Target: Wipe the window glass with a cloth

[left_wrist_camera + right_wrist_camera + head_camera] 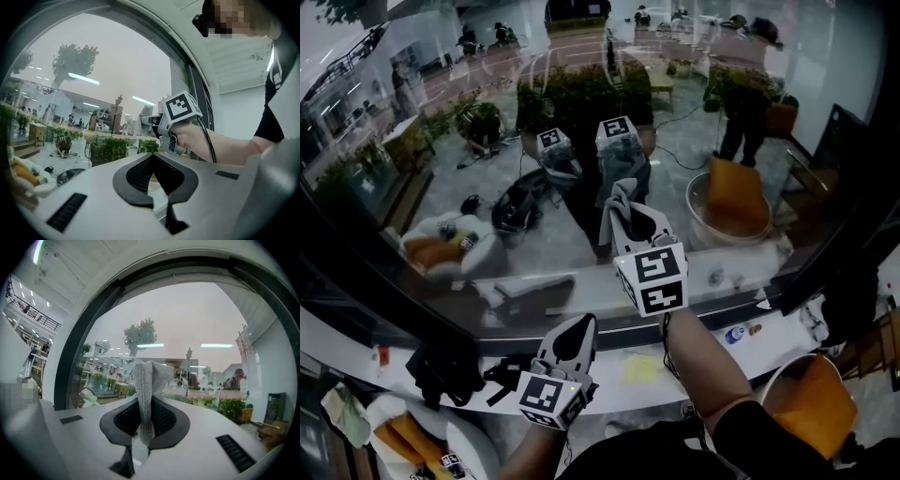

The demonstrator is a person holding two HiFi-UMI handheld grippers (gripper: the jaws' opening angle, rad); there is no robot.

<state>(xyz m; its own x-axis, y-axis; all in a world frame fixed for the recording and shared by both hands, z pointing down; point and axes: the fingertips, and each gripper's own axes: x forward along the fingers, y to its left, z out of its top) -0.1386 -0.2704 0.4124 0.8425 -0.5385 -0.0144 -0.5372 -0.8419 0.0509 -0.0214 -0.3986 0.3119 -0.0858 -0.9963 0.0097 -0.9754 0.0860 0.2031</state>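
Observation:
The window glass (487, 112) fills the upper head view and mirrors the room and both grippers. My right gripper (628, 217) is raised near the pane, shut on a grey knitted cloth (617, 208). In the right gripper view the cloth (149, 380) stands up out of the closed jaws (147, 423) with the glass (197, 315) just beyond. My left gripper (574, 336) hangs lower, above the sill, shut with nothing in it. In the left gripper view its pads (151, 183) meet at the tips, and the right gripper's marker cube (183, 107) shows beside the glass (103, 61).
A white sill (694, 370) runs below the dark window frame (384, 291). On it lie a black bundle (445, 370), a yellow scrap (642, 367) and a small bottle (739, 334). A round chair with an orange cushion (811, 403) stands at lower right.

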